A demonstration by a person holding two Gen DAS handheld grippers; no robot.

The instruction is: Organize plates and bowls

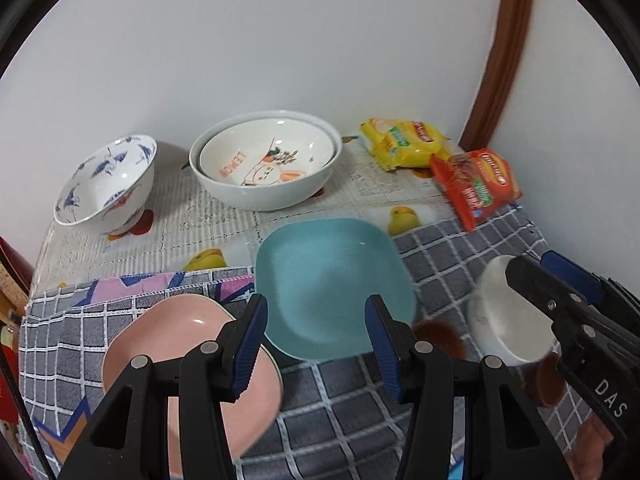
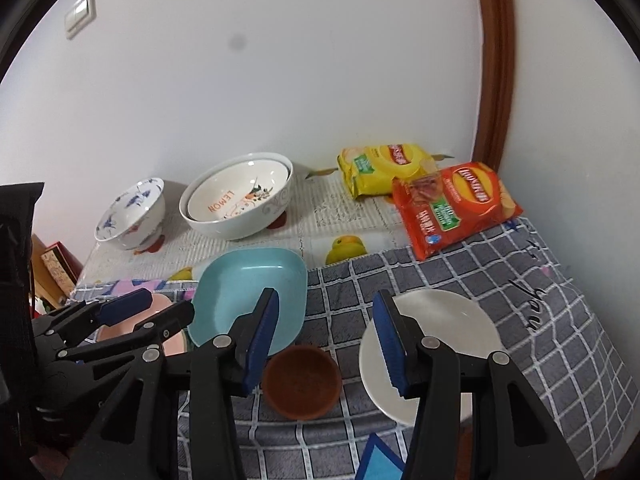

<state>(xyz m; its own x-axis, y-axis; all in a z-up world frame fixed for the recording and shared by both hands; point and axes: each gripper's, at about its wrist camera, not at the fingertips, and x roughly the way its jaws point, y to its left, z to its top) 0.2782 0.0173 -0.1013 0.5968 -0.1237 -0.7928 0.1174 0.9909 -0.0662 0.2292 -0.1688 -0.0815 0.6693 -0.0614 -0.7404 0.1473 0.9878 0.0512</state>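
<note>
I am holding both sets of fingers partly open and empty. My left gripper is hovering with the teal square plate showing between and just beyond its fingers, and the pink plate lying under its left finger. My right gripper is hanging over the small brown bowl, which is sitting between its fingers, with the white plate under and beyond its right finger. Farther ahead of both, the lemon-print bowl is nesting in a larger white bowl, beside the blue-patterned bowl.

I am judging the risks: the dishes are crowded, so a finger coming down could clip a neighbouring rim, and the two tools are working close enough to knock together. The checked cloth could slide under a pushed plate.

I am reading "LEMON" inside the nested bowl, "DAS" on a gripper arm, and cursive "you" on the cloth. The yellow chip bag and the red chip bag are too blurred to read.
</note>
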